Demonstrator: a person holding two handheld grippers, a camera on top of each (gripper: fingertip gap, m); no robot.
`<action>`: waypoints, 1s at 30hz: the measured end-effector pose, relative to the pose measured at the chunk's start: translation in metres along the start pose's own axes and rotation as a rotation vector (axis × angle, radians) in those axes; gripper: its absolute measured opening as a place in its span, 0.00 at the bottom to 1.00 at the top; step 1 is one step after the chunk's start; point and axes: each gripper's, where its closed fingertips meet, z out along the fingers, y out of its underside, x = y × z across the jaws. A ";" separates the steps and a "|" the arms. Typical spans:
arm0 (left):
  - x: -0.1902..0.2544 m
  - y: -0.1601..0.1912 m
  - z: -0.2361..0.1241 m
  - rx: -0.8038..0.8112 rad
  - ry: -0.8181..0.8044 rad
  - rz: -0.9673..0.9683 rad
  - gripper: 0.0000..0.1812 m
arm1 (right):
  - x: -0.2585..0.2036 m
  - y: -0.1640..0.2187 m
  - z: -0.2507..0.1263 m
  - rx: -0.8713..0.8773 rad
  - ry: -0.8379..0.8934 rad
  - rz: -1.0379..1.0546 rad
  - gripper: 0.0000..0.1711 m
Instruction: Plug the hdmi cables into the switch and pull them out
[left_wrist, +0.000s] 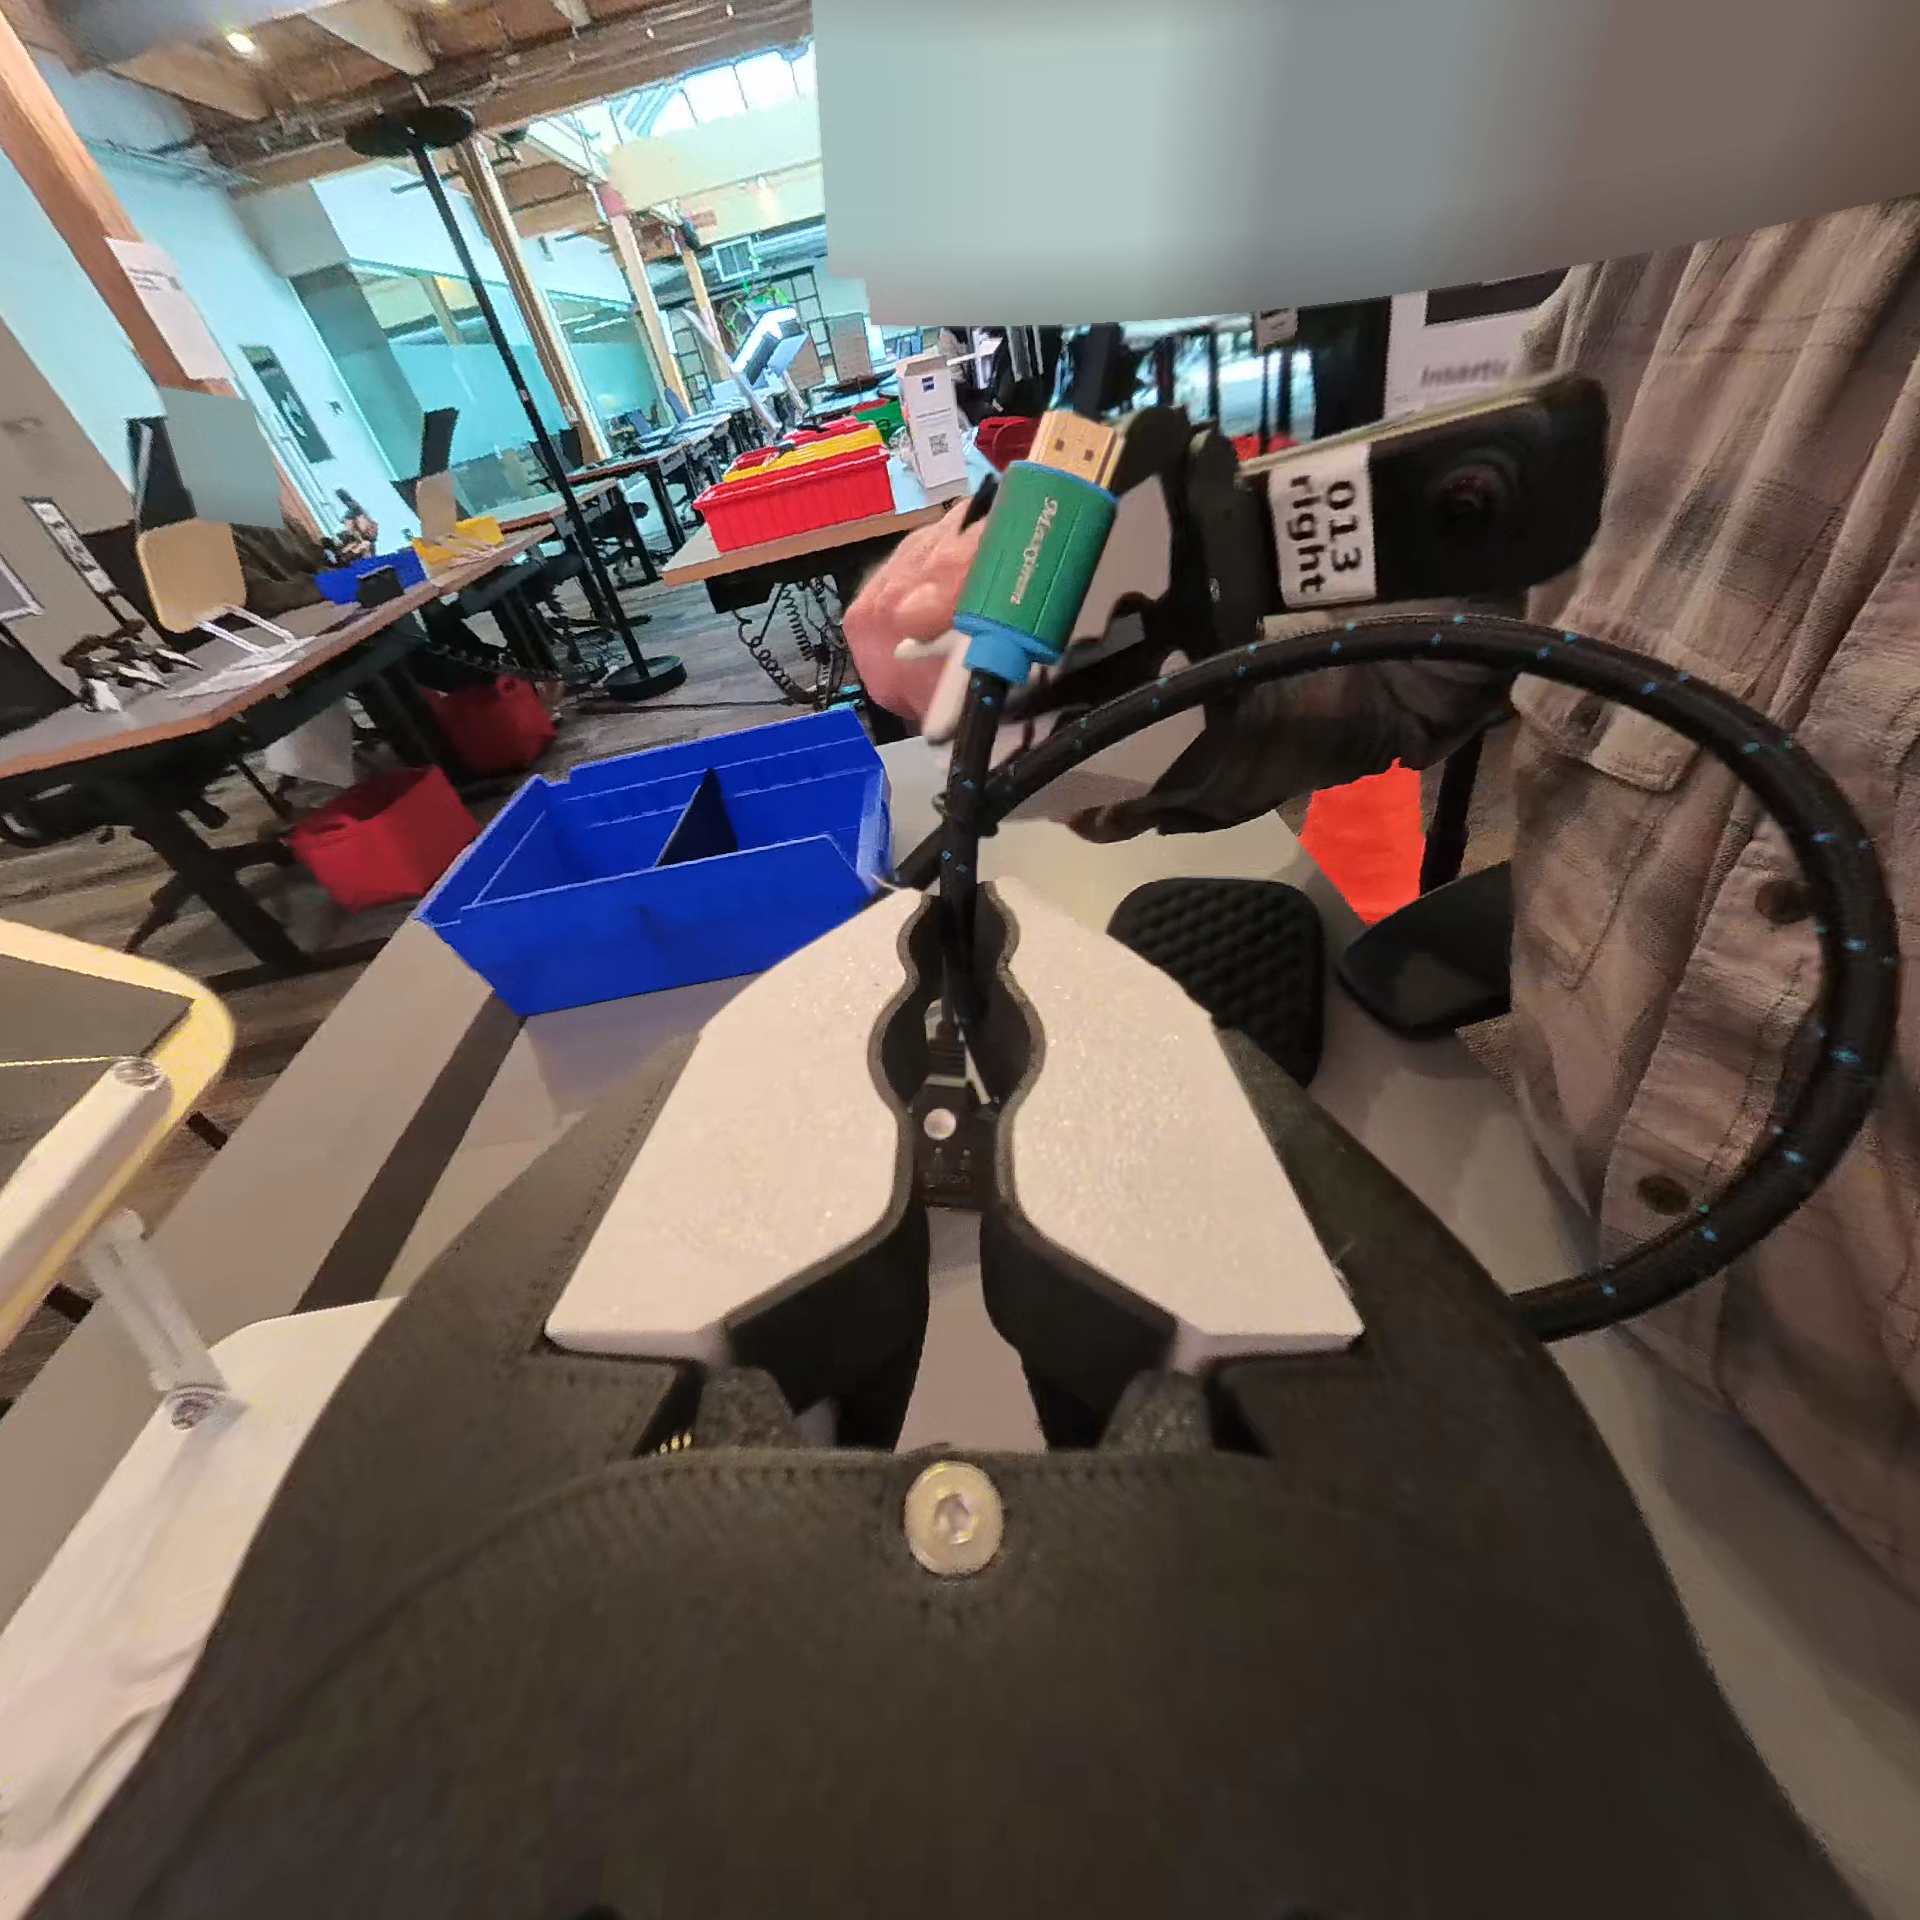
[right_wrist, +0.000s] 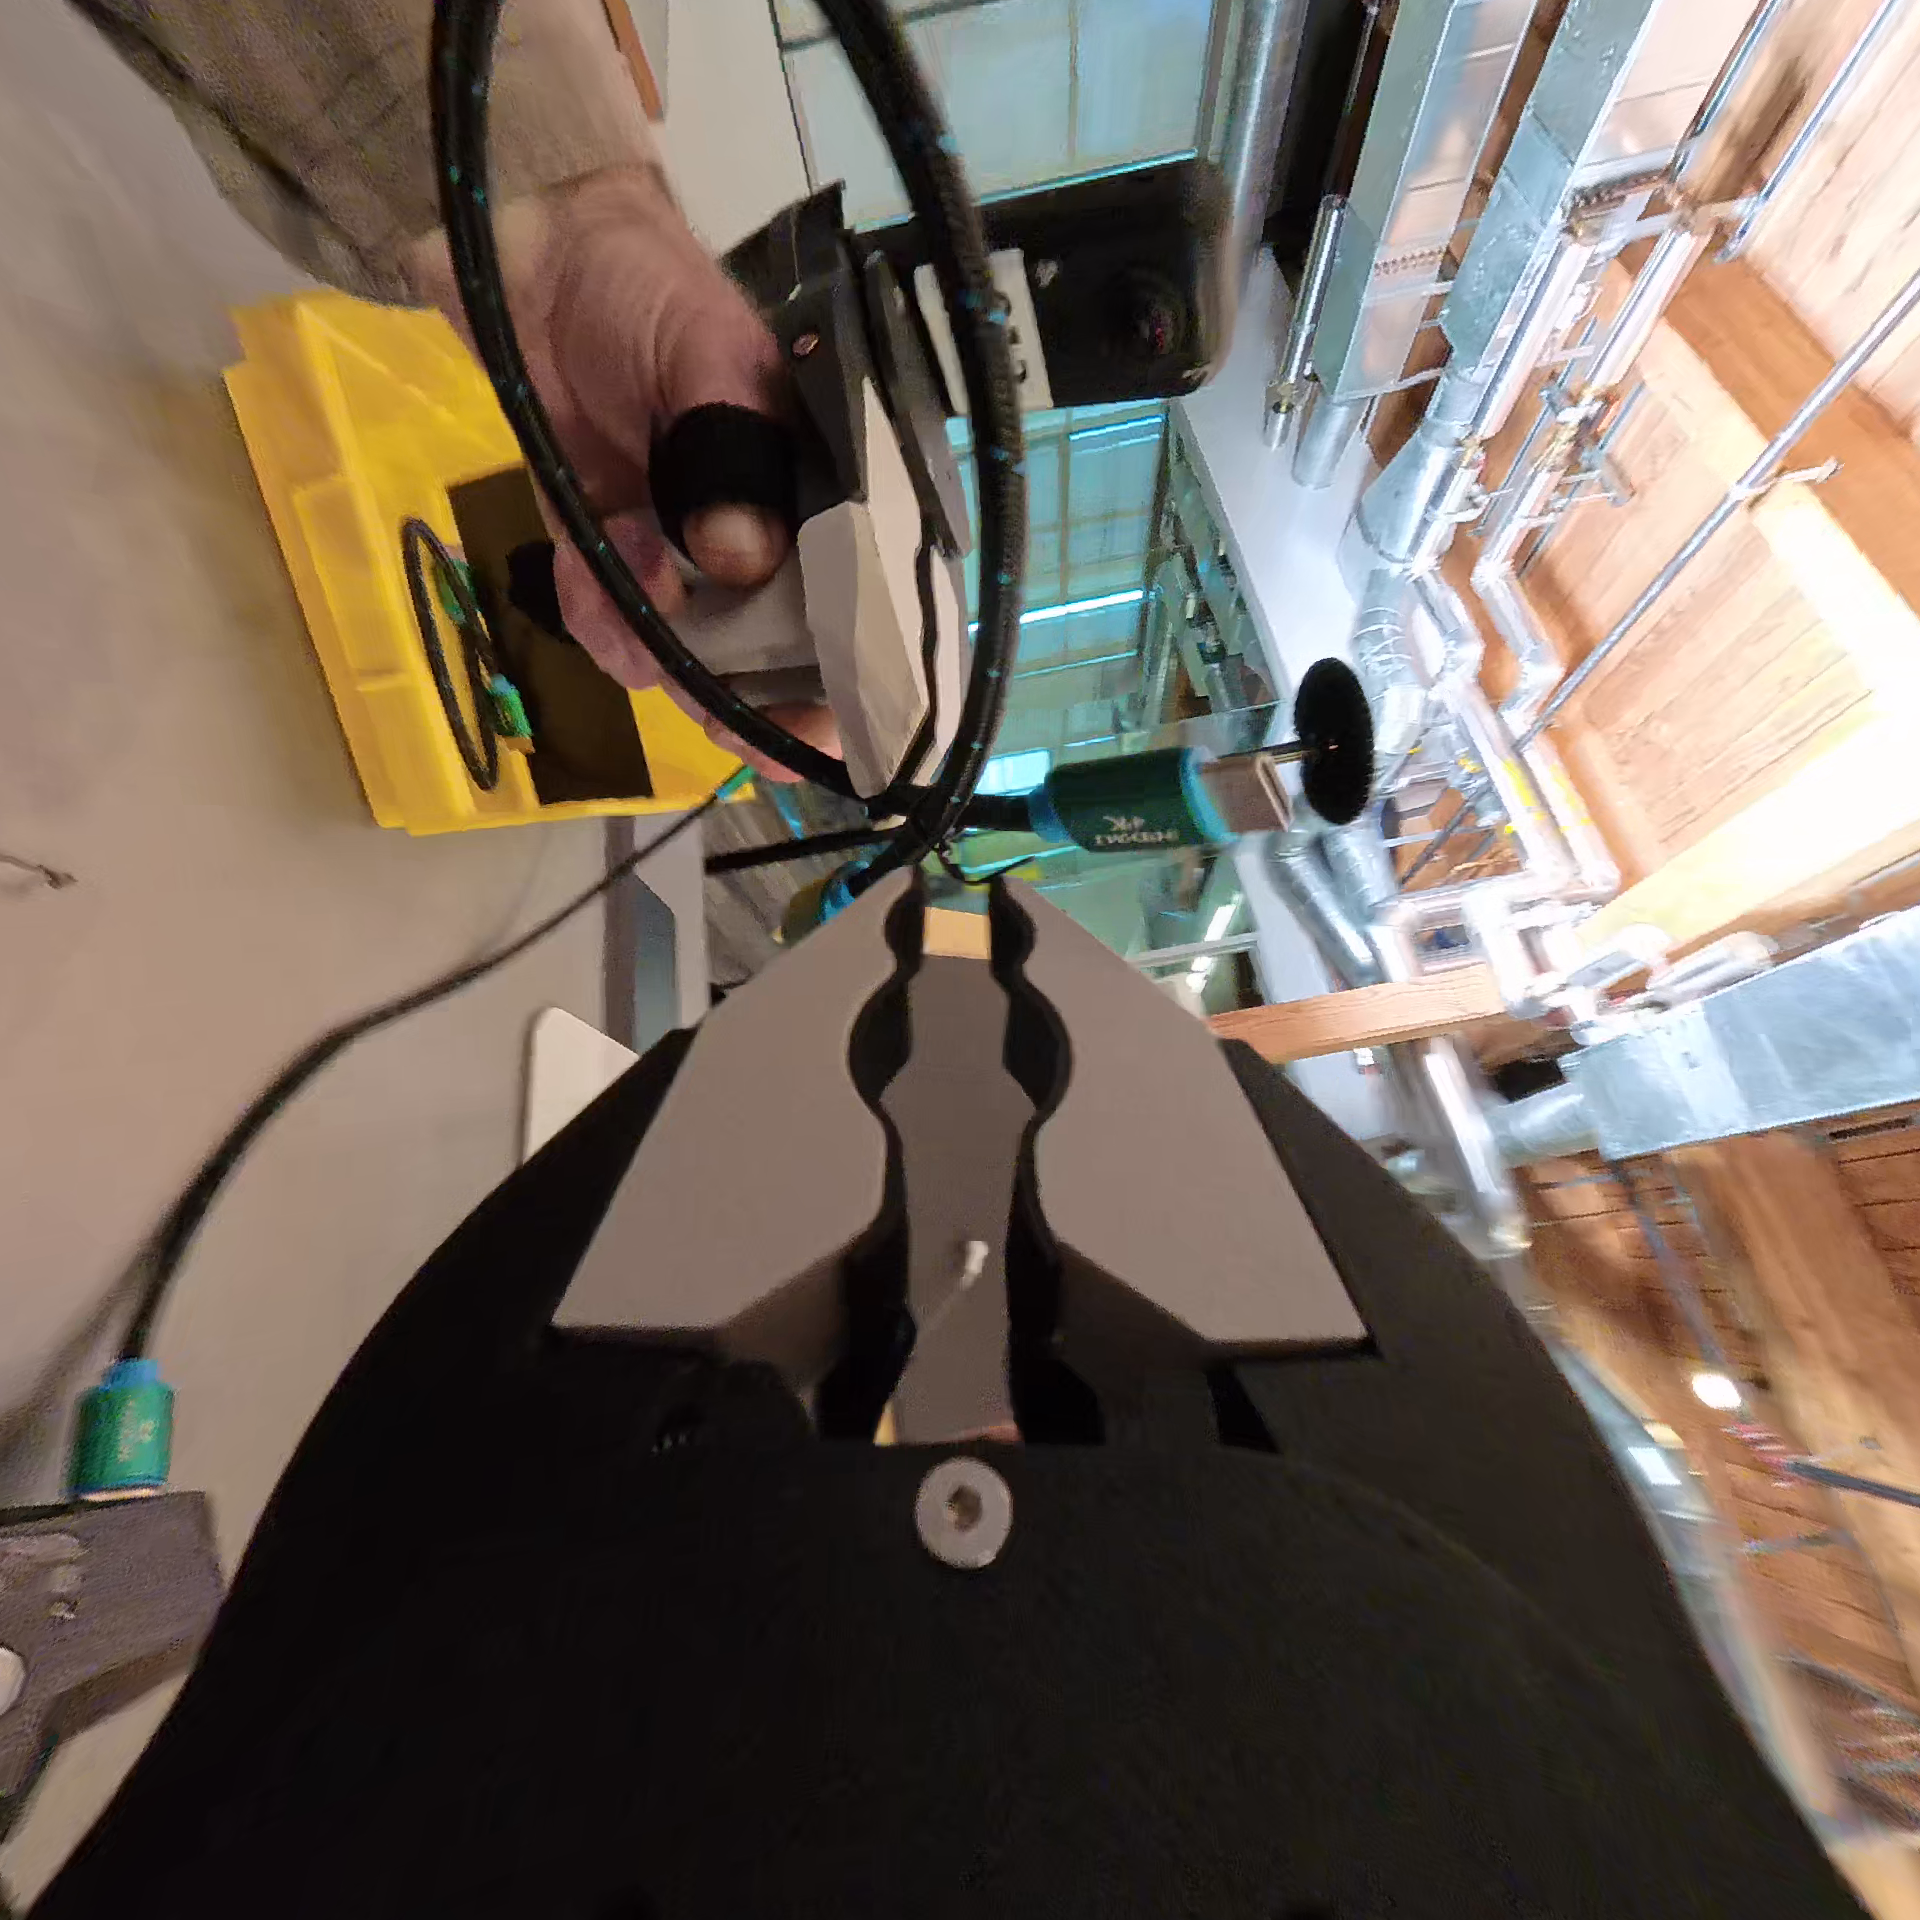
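The left gripper (left_wrist: 958, 914) pinches a black braided cable (left_wrist: 1849, 997) flecked with blue, which loops round to a green plug (left_wrist: 1039, 566) with a gold metal tip; beyond it a blue plastic bin (left_wrist: 582, 925) sits on the grey table (left_wrist: 343, 1101), with only a dark divider visible inside. In the tilted, blurred right wrist view, the right gripper (right_wrist: 954, 894) has its scalloped grey fingers nearly together, though whether they clamp the cable there cannot be told. A yellow bin (right_wrist: 332, 499) holds a coiled cable (right_wrist: 457, 665), and a second green plug (right_wrist: 120, 1429) sits in a grey switch (right_wrist: 94, 1621).
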 end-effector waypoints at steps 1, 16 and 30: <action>0.001 0.000 0.001 0.011 0.008 -0.013 0.03 | 0.000 0.000 -0.001 0.008 -0.016 0.058 0.12; -0.002 0.006 0.013 0.029 0.027 -0.076 0.03 | -0.003 0.014 -0.003 -0.098 0.026 0.093 0.00; -0.009 0.004 0.015 0.132 0.067 -0.224 0.03 | -0.006 0.016 -0.009 -0.067 -0.055 0.154 0.19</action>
